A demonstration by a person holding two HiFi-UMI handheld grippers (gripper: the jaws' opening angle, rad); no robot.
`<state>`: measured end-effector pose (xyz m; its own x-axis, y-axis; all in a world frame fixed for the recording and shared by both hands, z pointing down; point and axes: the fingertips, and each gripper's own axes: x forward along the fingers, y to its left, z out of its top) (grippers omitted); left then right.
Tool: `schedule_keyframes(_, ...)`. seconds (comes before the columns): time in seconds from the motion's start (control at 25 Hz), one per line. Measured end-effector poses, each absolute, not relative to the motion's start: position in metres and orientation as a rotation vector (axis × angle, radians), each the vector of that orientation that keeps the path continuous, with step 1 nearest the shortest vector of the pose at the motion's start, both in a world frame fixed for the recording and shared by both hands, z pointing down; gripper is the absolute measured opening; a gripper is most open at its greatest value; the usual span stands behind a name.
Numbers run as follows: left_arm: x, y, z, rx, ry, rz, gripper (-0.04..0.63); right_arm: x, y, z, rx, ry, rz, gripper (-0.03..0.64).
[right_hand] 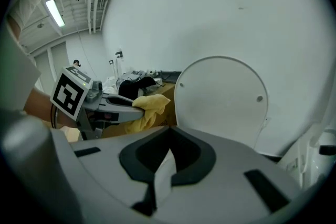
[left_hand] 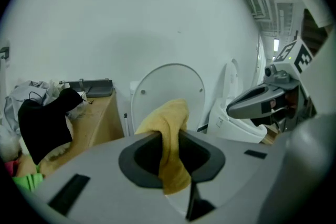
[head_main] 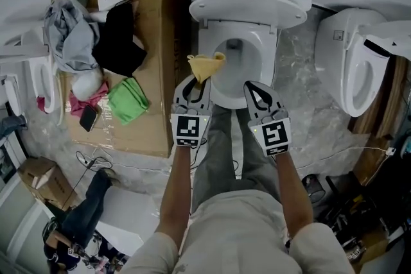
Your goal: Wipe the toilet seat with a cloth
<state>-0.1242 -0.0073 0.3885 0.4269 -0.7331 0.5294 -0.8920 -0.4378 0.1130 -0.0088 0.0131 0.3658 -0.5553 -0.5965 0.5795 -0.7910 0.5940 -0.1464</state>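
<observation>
Both closed: left gripper (head_main: 198, 84) on cloth (head_main: 207, 65), right gripper (head_main: 253, 86) empty; toilet bowl (head_main: 249, 66) head-view only.

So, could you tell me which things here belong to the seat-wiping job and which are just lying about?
Job: yellow towelling cloth, clamped in the left gripper; empty right gripper; white ceramic toilet in front.
Lying about: green folded cloth, black garment, pink rag and dark phone on the brown cardboard box; second white toilet at right.

Yellow cloth (left_hand: 169, 136) soft terry; toilet (head_main: 239, 16) glossy ceramic; cardboard box (head_main: 157, 61) matt.
</observation>
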Motion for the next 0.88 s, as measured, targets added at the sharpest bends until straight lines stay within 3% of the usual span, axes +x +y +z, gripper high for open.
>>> schedule_keyframes(0.88,-0.13,-0.017,0.525,2.252,-1.325,0.71,0.083,-0.016,0.006,0.482,1.005,-2.319,0.639,0.006)
